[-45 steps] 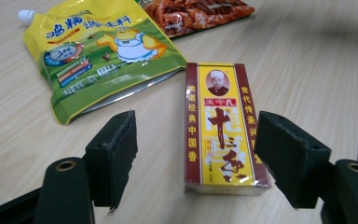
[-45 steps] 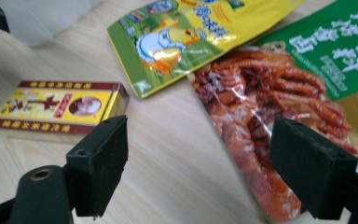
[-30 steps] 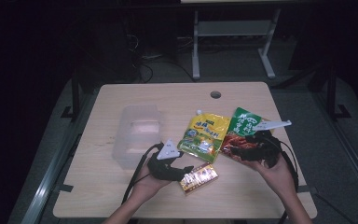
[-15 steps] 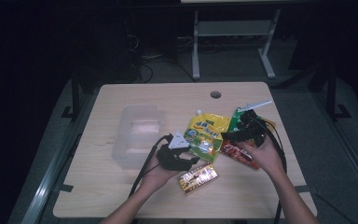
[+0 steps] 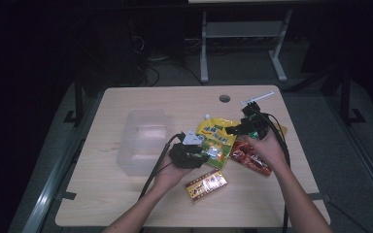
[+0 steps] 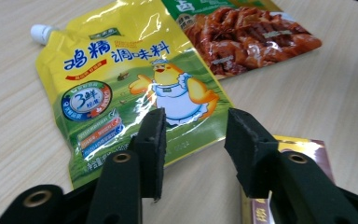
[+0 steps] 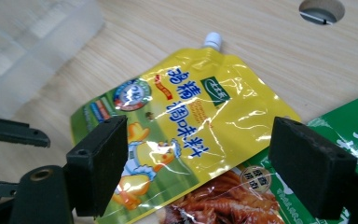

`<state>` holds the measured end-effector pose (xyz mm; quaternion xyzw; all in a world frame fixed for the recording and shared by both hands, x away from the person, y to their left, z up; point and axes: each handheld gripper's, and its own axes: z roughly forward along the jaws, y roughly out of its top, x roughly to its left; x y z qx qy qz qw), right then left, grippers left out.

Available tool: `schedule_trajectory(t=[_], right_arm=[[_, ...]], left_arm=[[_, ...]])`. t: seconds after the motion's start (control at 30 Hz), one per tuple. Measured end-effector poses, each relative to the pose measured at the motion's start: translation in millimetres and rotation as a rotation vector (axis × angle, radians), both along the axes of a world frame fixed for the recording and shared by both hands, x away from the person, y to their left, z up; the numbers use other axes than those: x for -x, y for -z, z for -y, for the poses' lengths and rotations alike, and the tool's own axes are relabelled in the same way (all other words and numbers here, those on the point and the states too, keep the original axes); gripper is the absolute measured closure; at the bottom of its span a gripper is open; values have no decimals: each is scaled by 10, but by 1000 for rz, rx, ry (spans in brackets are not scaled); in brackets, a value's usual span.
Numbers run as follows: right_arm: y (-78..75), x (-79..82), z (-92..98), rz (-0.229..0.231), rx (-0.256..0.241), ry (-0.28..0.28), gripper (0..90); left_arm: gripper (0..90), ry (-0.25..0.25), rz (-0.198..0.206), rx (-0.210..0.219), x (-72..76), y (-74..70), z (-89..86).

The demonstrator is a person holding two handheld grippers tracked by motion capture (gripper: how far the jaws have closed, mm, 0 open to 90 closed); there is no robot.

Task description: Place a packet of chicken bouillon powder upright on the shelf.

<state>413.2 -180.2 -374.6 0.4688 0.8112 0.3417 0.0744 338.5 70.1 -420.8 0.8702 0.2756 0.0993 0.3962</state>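
Note:
A yellow spouted seasoning pouch [image 5: 216, 140] lies flat at the table's middle, overlapping a red food packet [image 5: 250, 158]. My left gripper [image 5: 190, 153] sits at the pouch's near-left corner. Its jaws are open over the pouch's [image 6: 121, 84] bottom edge, holding nothing [image 6: 196, 121]. My right gripper [image 5: 245, 127] hovers at the pouch's far-right side, wide open [image 7: 200, 135] above the pouch [image 7: 200, 102]. The red packet [image 7: 209, 205] and a green packet [image 7: 349, 135] lie just under it.
A clear plastic container [image 5: 143, 141] stands left of the pouch. A small brown and gold box [image 5: 206, 185] lies near the front, close beside my left gripper [image 6: 303, 149]. A cable hole [image 5: 224, 98] is in the table's far side.
My right gripper has moved left and forward from the red packet to above the pouch's far-right side. My left gripper has edged forward from the small box to the pouch's corner.

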Motion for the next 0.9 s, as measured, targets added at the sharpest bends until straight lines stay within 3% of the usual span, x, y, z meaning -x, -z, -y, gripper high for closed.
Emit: schedule_trajectory(t=[0.17,0.5,0.9], right_arm=[[121,-118,-9,-22,17,17,194],[280,-265,-27,-52,19,48,203],[466,-389,33,-111,41,115,216]], left_arm=[[651,-21,-28,-23,-87,91,36],[823,-52,-40,-75,-172,192,97],[832,-59,-57,-110,-199,255,172]])
